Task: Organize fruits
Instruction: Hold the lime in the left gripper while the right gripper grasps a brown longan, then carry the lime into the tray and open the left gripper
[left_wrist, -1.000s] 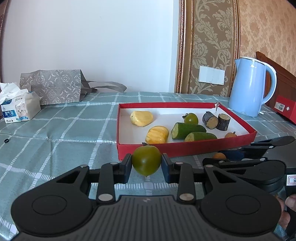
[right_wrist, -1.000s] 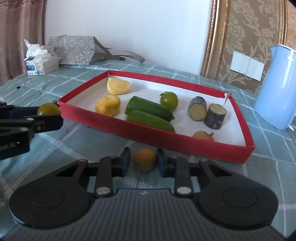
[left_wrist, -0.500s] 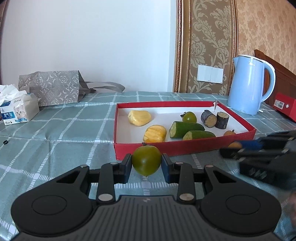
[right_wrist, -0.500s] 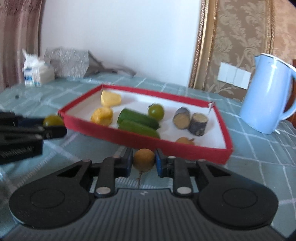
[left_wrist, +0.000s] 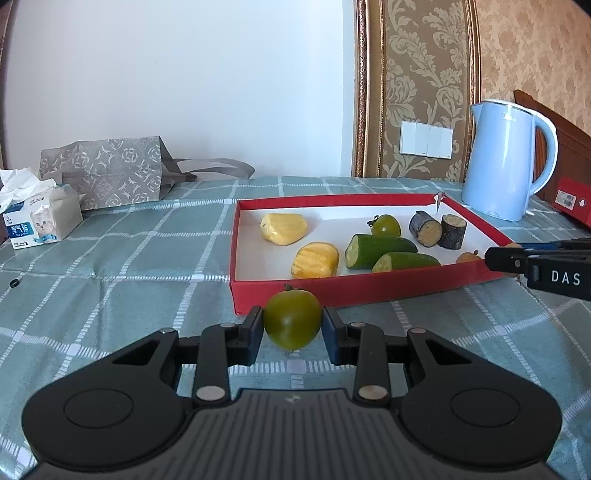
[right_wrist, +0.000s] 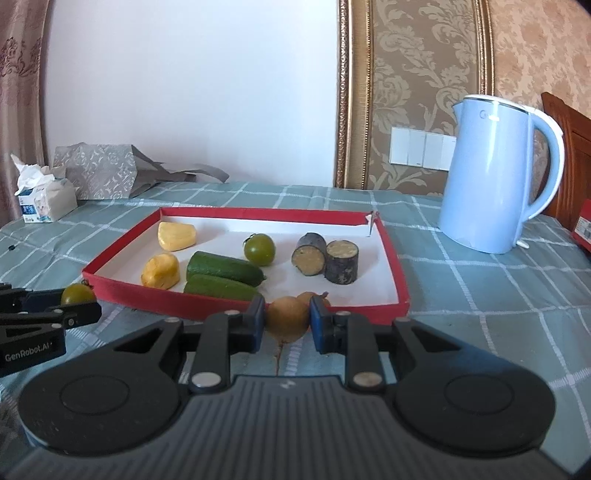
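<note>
While the left claw (left_wrist: 292, 329) pinches a green tomato (left_wrist: 292, 319), the right claw (right_wrist: 287, 324) pinches a brown fruit (right_wrist: 288, 317) before the red tray (right_wrist: 400, 291)

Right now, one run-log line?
left gripper: shut on green tomato | right gripper: shut on longan | red tray: ahead

My left gripper (left_wrist: 292, 330) is matte black plastic: two rounded lobes with a shallow disc pressed into each, a ribbed grey panel between them, and slim linkage arms pinned with silver rivets. Its fingers (left_wrist: 252, 334) end in dark blue pads. My right gripper (right_wrist: 287, 320) is built the same way, with the same blue pads and silver rivets. From the side, the left one carries white "GenRobot.AI" lettering, and the right one shows white letters "DAS".
</note>
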